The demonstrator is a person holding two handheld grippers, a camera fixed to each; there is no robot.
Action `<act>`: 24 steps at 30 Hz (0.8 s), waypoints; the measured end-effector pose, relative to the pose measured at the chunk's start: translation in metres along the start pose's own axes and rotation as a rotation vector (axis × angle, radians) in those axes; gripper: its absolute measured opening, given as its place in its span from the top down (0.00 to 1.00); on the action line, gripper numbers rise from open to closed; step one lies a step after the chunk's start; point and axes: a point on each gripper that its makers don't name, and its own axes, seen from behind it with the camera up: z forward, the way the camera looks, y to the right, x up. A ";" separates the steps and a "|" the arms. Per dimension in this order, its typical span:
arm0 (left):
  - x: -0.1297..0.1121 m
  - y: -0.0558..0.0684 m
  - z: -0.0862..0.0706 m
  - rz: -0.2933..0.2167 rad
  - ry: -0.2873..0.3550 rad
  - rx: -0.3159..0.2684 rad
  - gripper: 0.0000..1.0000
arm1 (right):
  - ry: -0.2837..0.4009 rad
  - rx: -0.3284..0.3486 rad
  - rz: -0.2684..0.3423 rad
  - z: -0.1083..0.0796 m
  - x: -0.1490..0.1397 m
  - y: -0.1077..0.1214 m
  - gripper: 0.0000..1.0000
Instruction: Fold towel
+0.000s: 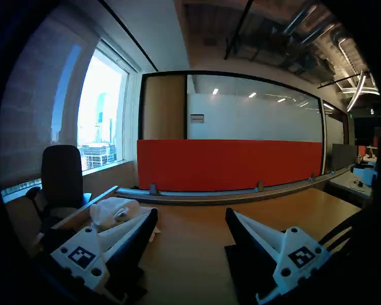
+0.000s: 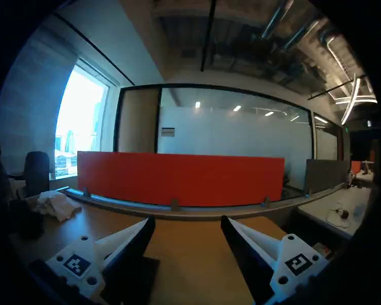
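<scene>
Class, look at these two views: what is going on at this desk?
A person holds a gripper in each hand over a wooden desk. The left gripper and the right gripper are both open, holding nothing. A white towel lies crumpled on the desk, off to their left. Folding has not yet begun.

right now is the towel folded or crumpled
Crumpled. The towel sits as a lumpy white heap on the desk, with irregular bumps and no flat layers or straight edges.
</scene>
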 end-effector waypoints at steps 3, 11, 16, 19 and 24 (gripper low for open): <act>0.014 0.004 -0.003 0.006 -0.008 -0.010 0.01 | -0.002 0.001 -0.001 -0.002 0.013 -0.001 0.00; 0.028 0.011 -0.004 0.032 -0.046 -0.045 0.01 | -0.023 0.015 -0.005 -0.001 0.031 -0.005 0.00; 0.025 0.021 -0.005 0.045 -0.091 -0.102 0.01 | -0.059 0.063 -0.030 0.000 0.030 -0.017 0.00; 0.019 0.028 -0.005 0.066 -0.129 -0.148 0.01 | -0.093 0.111 -0.055 0.000 0.026 -0.026 0.00; 0.007 0.040 -0.005 0.094 -0.194 -0.214 0.00 | -0.154 0.198 -0.085 -0.001 0.016 -0.042 0.00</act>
